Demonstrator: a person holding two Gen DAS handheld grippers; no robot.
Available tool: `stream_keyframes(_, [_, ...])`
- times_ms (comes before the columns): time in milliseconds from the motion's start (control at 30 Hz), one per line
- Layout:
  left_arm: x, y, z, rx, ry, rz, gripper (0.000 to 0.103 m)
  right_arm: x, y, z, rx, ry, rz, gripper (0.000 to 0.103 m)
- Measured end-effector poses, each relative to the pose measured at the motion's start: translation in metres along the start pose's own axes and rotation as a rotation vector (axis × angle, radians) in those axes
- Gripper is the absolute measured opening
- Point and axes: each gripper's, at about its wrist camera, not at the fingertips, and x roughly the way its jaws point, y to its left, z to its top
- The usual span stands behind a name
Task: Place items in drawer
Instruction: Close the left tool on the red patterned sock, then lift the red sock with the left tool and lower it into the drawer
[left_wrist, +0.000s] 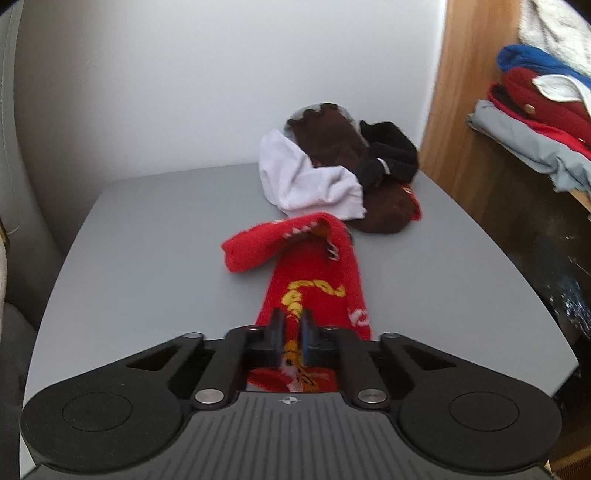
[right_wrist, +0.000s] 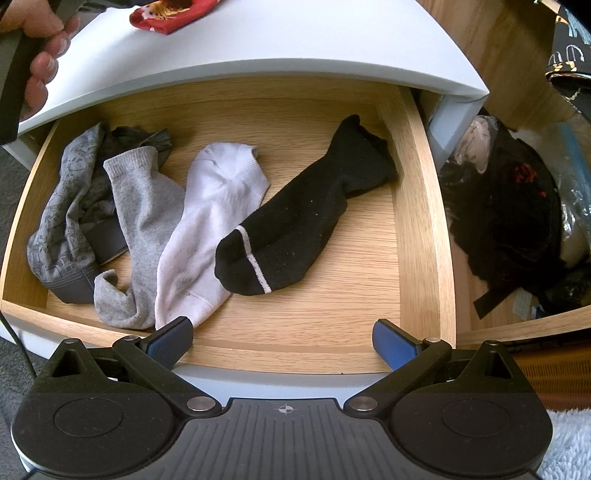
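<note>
A red sock (left_wrist: 314, 273) with a yellow pattern lies on the grey cabinet top (left_wrist: 147, 240), its far end folded over. My left gripper (left_wrist: 291, 332) is shut on the sock's near end, the fabric pinched between the blue pads. Behind it sits a pile of a white sock (left_wrist: 306, 181), a brown sock (left_wrist: 332, 147) and a black sock (left_wrist: 388, 155). In the right wrist view my right gripper (right_wrist: 282, 341) stands open above the front edge of the open wooden drawer (right_wrist: 417, 206). Inside lie a black sock (right_wrist: 306, 218), a white sock (right_wrist: 210, 229), a grey sock (right_wrist: 144, 229) and patterned grey underwear (right_wrist: 62, 221).
Folded clothes (left_wrist: 532, 122) are stacked on a wooden shelf at the right. A person's hand (right_wrist: 40, 48) shows at the top left of the right wrist view, with the red sock (right_wrist: 170, 14) on the cabinet top. Dark clothing (right_wrist: 509, 206) fills the space right of the drawer.
</note>
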Motion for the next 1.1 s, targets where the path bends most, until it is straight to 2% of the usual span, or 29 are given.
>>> stream_keyframes(467, [-0.06, -0.023, -0.05, -0.008, 0.047, -0.062, 0.005, 0.001, 0.002, 0.0, -0.001, 0.0, 0.018, 0.103])
stream_keyframes(833, [-0.096, -0.028, -0.086, -0.09, 0.078, -0.097, 0.005, 0.0, 0.002, 0.0, 0.001, 0.001, 0.016, 0.103])
stream_keyframes(1100, [-0.102, -0.035, -0.118, -0.114, 0.144, -0.134, 0.005, 0.0, 0.001, 0.0, 0.0, 0.0, 0.017, 0.103])
